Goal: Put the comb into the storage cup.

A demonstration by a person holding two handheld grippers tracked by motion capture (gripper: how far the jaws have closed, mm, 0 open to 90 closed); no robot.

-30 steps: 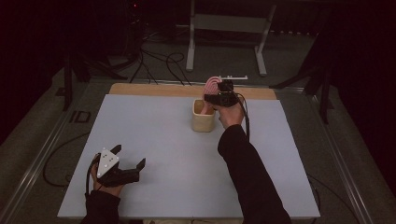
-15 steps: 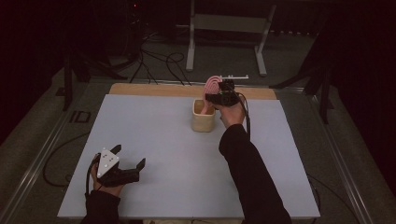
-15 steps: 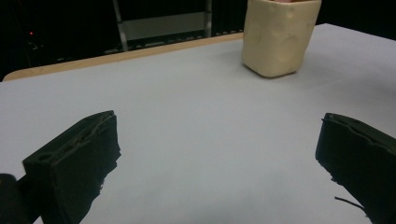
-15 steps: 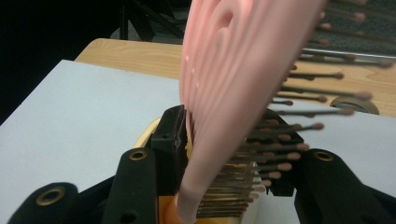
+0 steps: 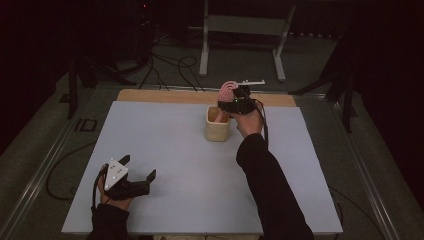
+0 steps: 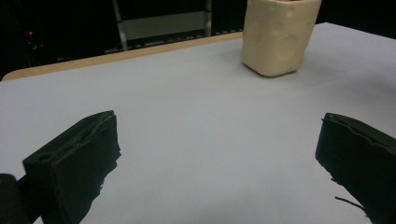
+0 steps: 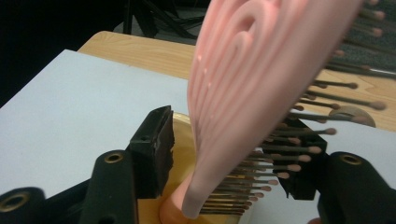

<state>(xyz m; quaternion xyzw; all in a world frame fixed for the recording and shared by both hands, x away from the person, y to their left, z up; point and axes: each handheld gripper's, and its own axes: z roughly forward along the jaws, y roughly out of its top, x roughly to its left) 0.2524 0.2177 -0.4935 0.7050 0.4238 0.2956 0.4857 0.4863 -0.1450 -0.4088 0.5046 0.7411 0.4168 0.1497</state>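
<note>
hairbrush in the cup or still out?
In. The pink hairbrush stands handle-down inside the cream cup, head sticking above the rim. The right gripper has just been opening; the brush sits between its jaws.

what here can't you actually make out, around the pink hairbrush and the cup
- Handle end of the pink hairbrush: right gripper view, sunk in the beige cup, hidden by its wall.
- Cup's inside and bottom: left gripper view, the top edge cuts off its rim.
- Whether the right gripper touches the brush: its jaws have just been opening around it; bristles hide the right-hand pad.
- Brush bristles: high view, too small.
</note>
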